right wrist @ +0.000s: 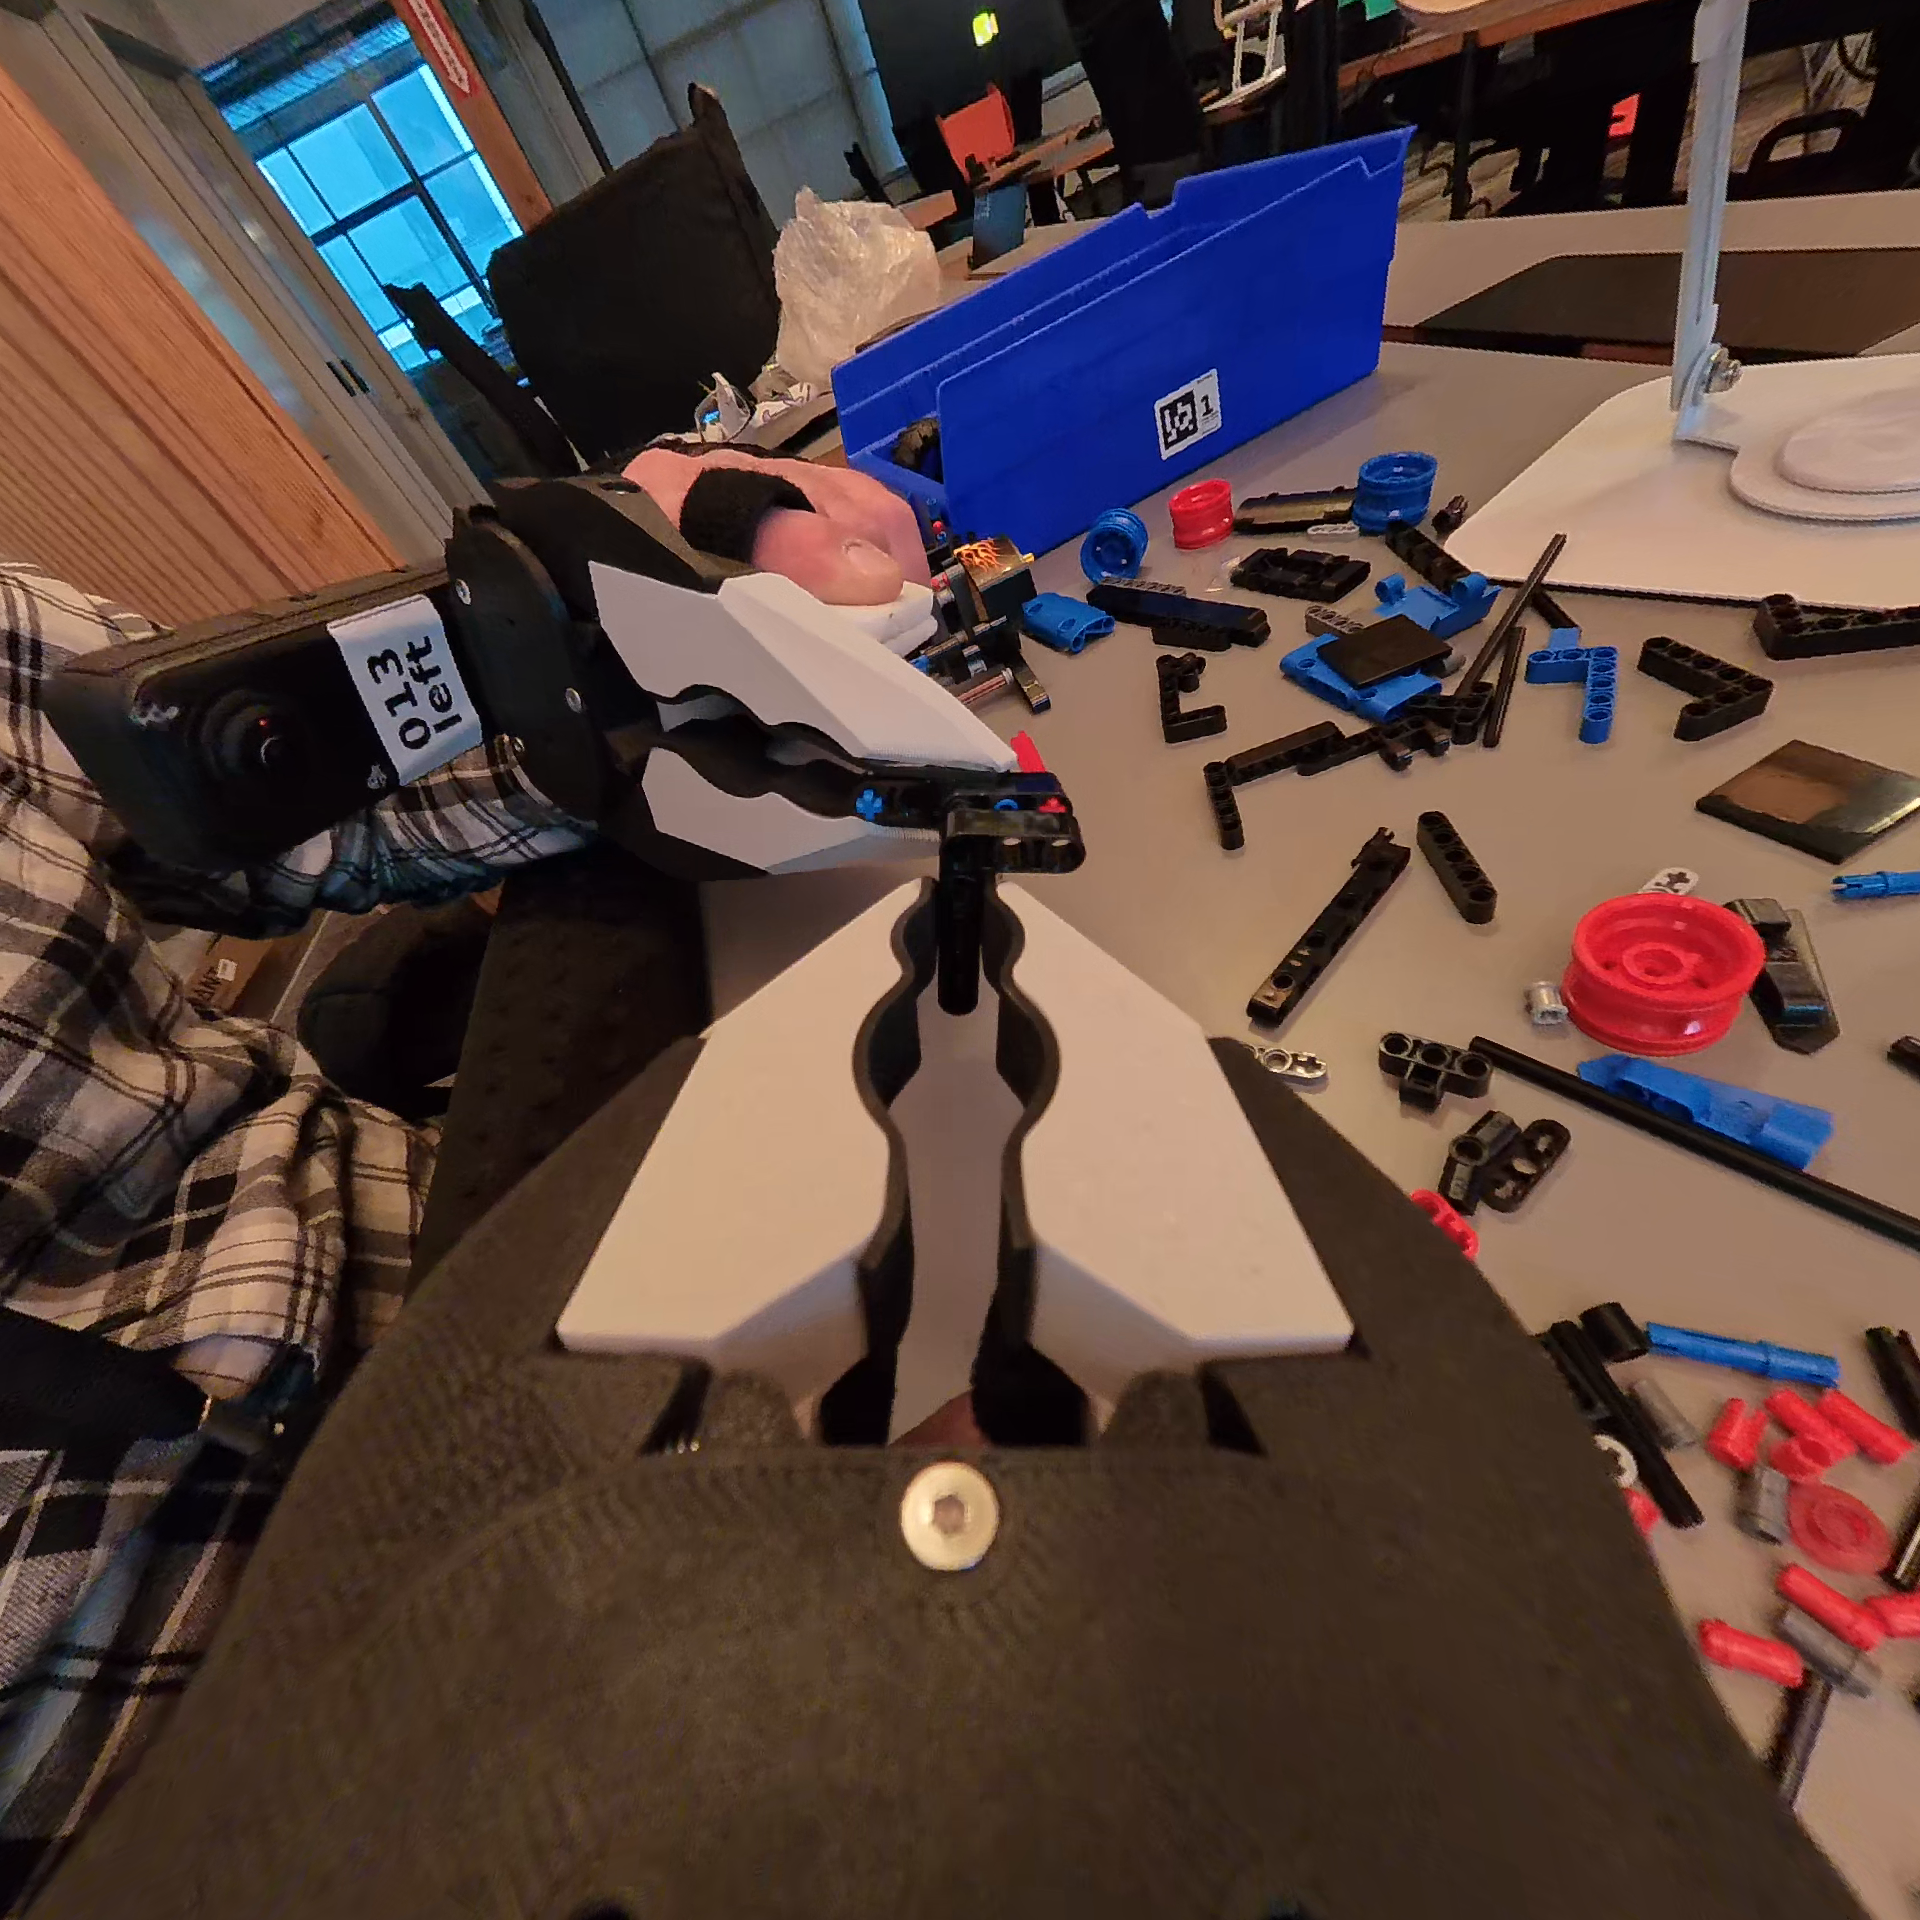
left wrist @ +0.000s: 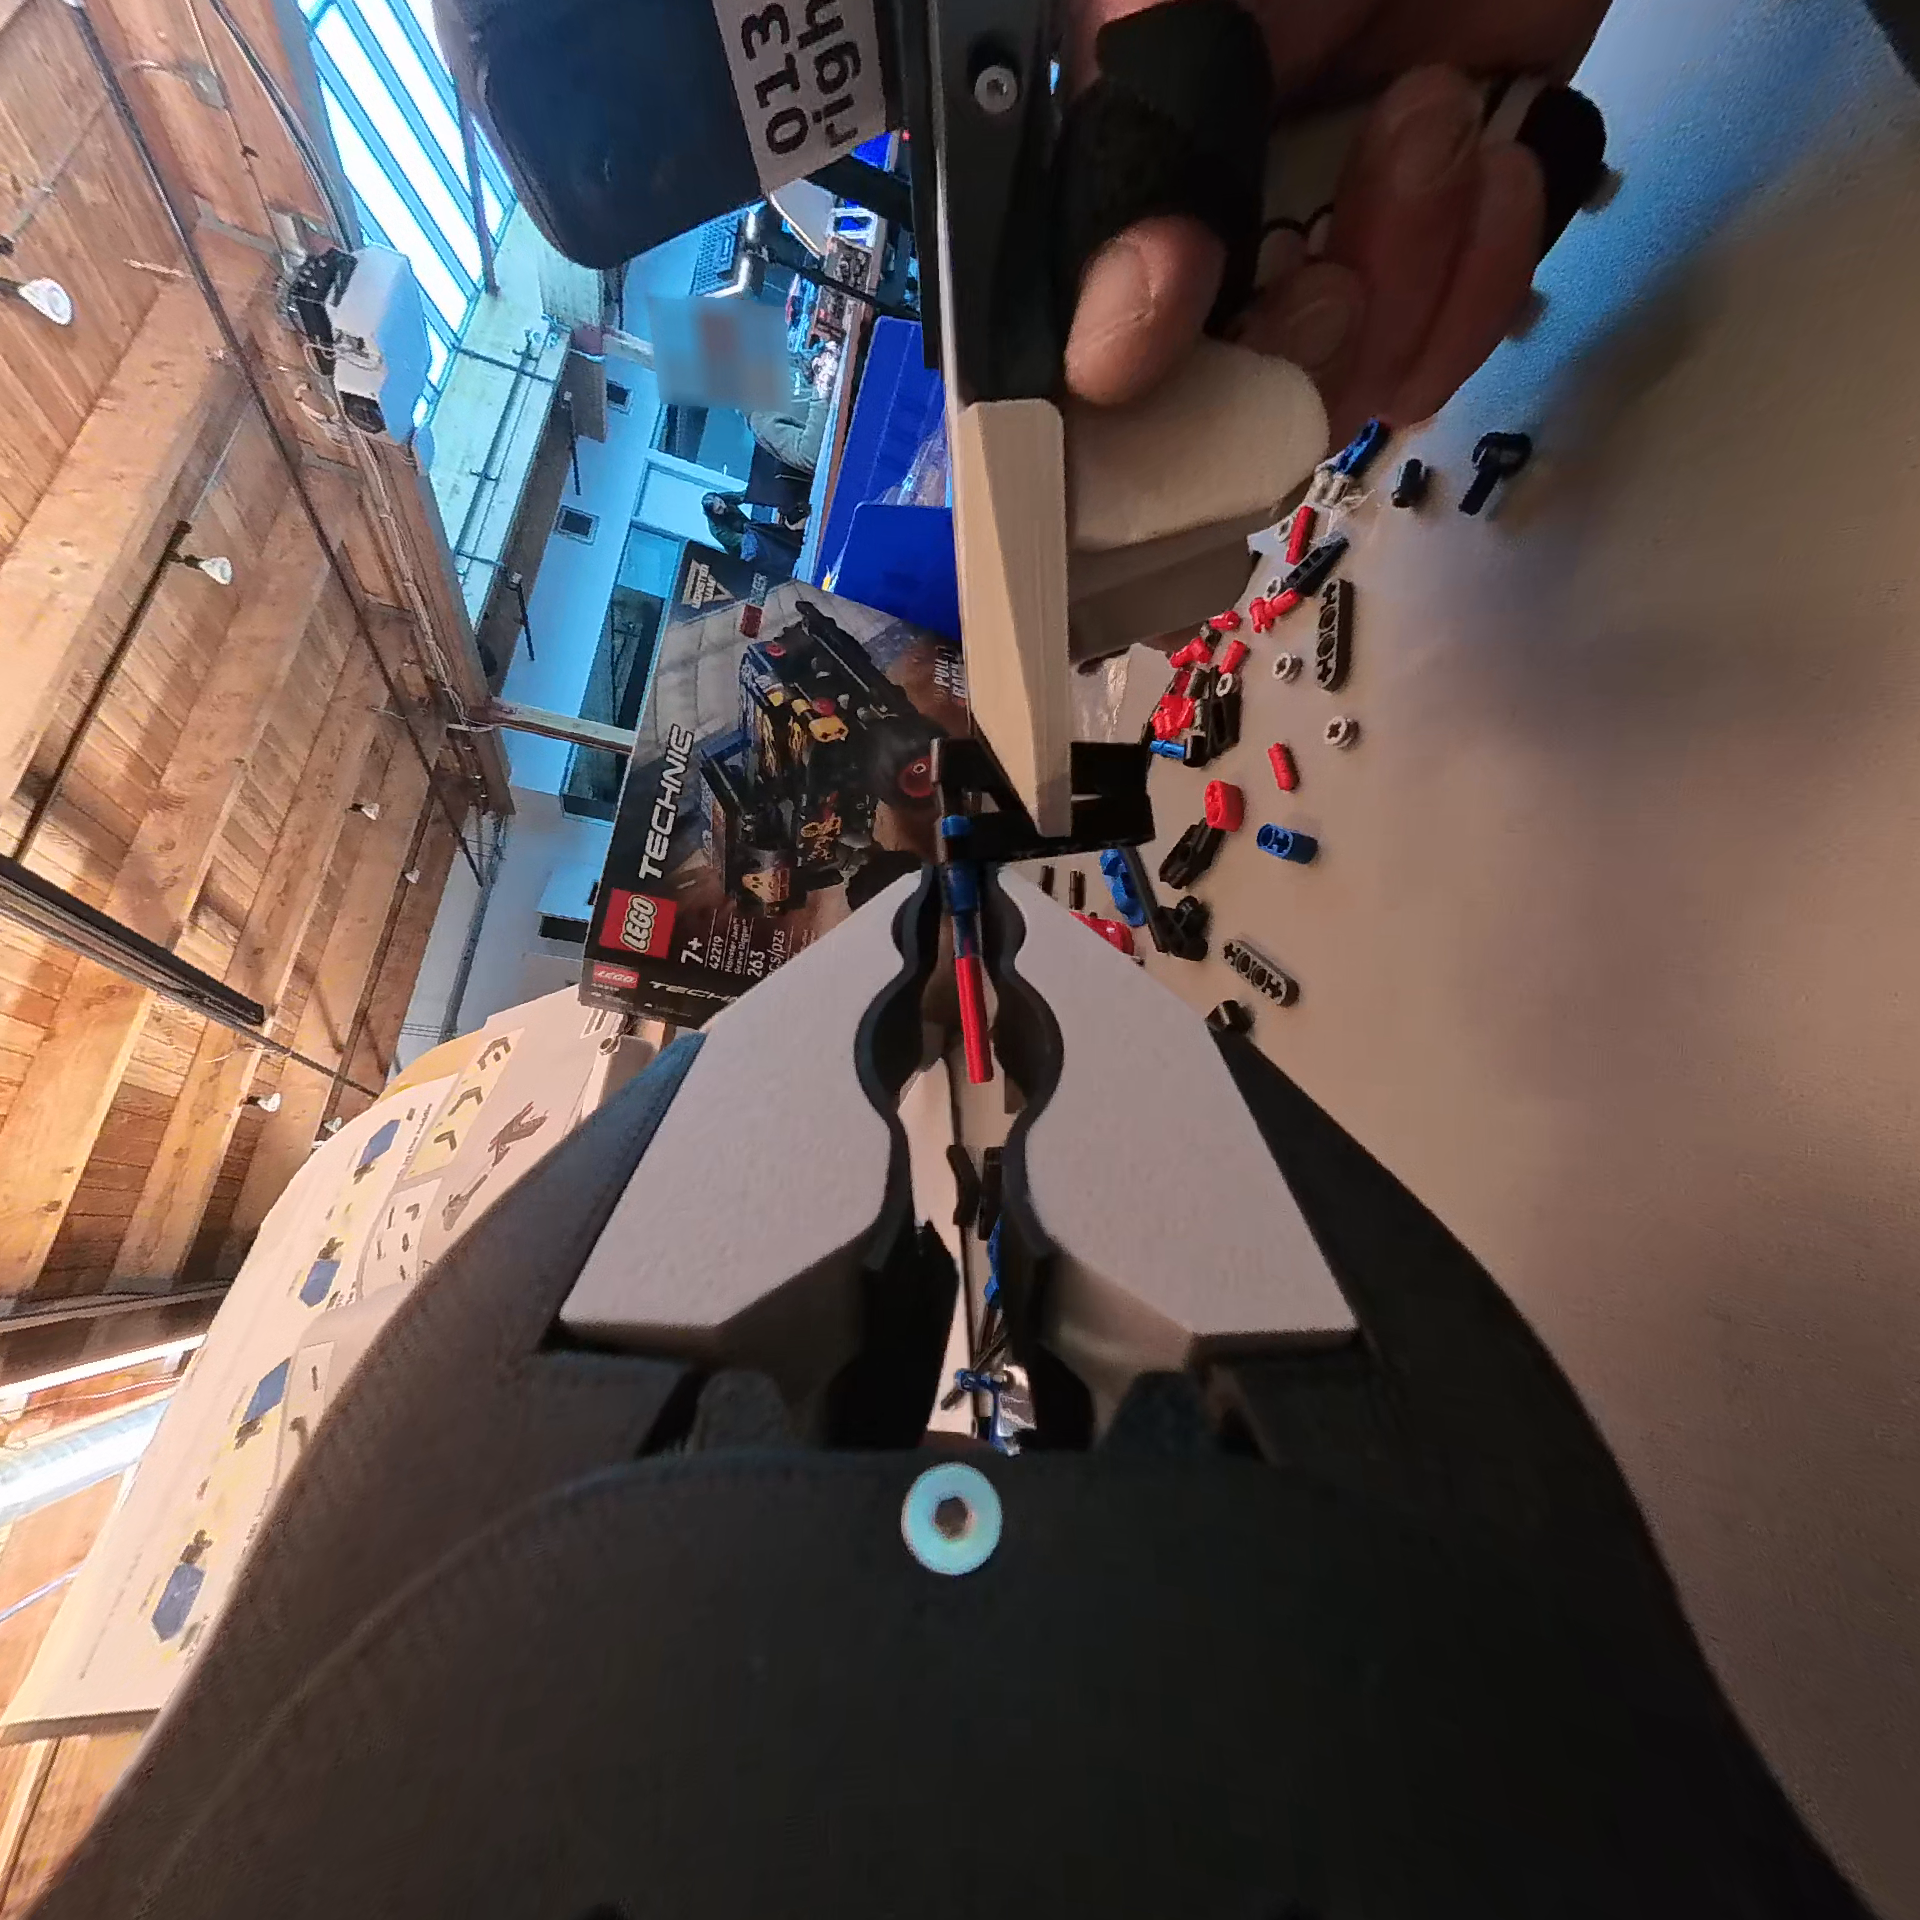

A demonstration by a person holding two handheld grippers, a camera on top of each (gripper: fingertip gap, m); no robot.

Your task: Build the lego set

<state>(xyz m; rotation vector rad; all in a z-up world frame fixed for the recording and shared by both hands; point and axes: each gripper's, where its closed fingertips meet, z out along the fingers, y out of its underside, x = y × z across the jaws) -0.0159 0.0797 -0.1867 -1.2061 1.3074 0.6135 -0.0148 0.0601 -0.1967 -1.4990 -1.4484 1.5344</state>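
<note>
A small black-and-blue sub-assembly [right wrist: 935, 800] with a red axle is clamped in the left gripper [right wrist: 997, 800]; at its tip a black beam [right wrist: 961, 935] is pinched by the right gripper [right wrist: 961, 904] (joint hidden). Loose pieces [right wrist: 1455, 707] are scattered on the table [right wrist: 1143, 935].

This looks like a large shared workshop or maker space, with a grey table [right wrist: 1195, 935] as the work surface. Behind the table stand rows of further benches [right wrist: 1475, 62] and chairs, beside it runs a wood-panelled wall [right wrist: 135, 416] with tall industrial windows [right wrist: 384, 197], and above it hang spotlights [left wrist: 213, 568] on timber boards. On the table, a blue parts bin [right wrist: 1122, 343] sits behind scattered building pieces.
</note>
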